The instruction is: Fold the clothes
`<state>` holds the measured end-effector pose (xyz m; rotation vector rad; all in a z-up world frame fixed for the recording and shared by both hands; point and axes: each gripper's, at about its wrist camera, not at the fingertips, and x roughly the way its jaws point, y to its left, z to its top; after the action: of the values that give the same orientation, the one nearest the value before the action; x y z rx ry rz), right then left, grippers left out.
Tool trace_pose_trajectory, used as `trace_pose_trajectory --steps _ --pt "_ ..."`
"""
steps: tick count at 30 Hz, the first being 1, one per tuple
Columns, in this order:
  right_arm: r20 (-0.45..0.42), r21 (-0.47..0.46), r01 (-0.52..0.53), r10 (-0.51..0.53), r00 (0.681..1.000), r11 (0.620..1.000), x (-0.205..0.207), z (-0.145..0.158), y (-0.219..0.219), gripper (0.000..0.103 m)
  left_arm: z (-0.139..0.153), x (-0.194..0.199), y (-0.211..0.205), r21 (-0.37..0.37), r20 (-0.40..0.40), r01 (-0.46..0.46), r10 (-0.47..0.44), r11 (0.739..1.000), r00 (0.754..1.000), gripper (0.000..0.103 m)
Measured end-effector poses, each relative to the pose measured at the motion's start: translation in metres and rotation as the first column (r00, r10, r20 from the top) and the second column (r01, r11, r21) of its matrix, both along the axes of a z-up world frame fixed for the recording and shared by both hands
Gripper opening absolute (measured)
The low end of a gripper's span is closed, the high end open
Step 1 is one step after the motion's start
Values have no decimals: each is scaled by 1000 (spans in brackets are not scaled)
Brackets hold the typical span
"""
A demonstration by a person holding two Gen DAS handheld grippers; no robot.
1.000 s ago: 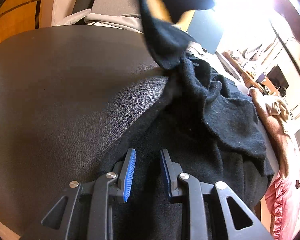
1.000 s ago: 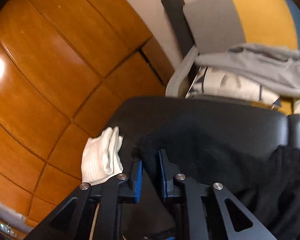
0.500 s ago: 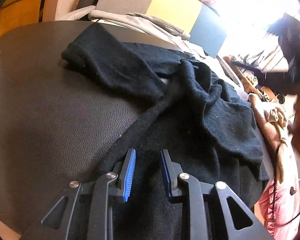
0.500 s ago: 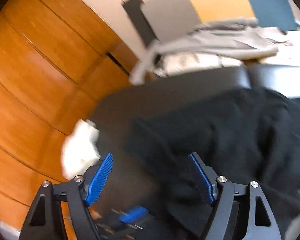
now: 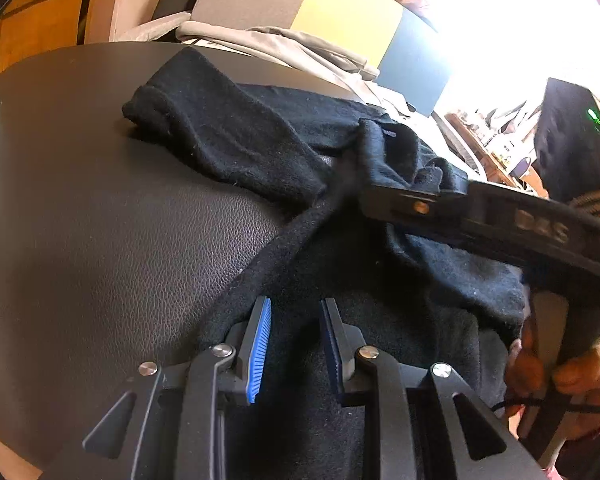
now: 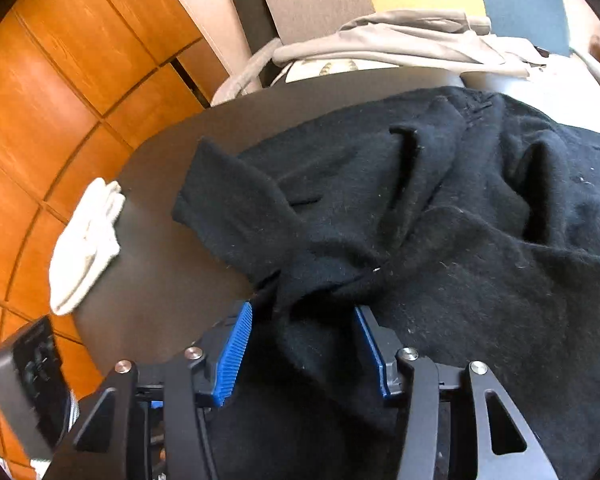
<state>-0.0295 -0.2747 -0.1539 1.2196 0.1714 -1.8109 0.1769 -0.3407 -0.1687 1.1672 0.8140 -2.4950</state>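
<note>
Over the near edge of the round black leather-textured table (image 5: 100,240), the left gripper (image 5: 294,326) sits low on one black knit garment (image 6: 480,248), its two blue-padded fingers a little apart with cloth between them; whether they pinch it cannot be told. The right gripper (image 6: 304,344) is spread wide, released, straddling a bunched fold of the same garment. One sleeve (image 6: 228,204) lies folded across the garment toward the table's left side. One white folded cloth (image 6: 86,240) rests at the table's left edge, well apart from the sleeve cuff. Beyond the far edge, one grey garment (image 6: 400,40) is draped over a chair.
</note>
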Motion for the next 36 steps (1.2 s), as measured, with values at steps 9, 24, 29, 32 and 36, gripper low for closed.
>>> trace_pose_trajectory --steps 9,24,29,32,36 --pt "-227 -6 98 -97 969 995 -13 51 62 4 2 9 2 12 -4 -1 1 1000 1000 25" --pt "-243 -15 698 -680 692 716 -84 57 332 6 12 -7 0 18 62 6 -7 1000 998 25" --pt "-132 -25 825 -820 557 565 -89 36 392 20 37 -2 -47 57 5 -90 90 994 996 25" --pt "-212 -99 833 -830 516 544 -78 53 394 45 56 0 -79 33 -12 -133 134 991 991 25" --pt "-289 -154 719 -727 623 678 -66 73 350 70 71 -21 -107 160 -40 -29 36 987 999 29"
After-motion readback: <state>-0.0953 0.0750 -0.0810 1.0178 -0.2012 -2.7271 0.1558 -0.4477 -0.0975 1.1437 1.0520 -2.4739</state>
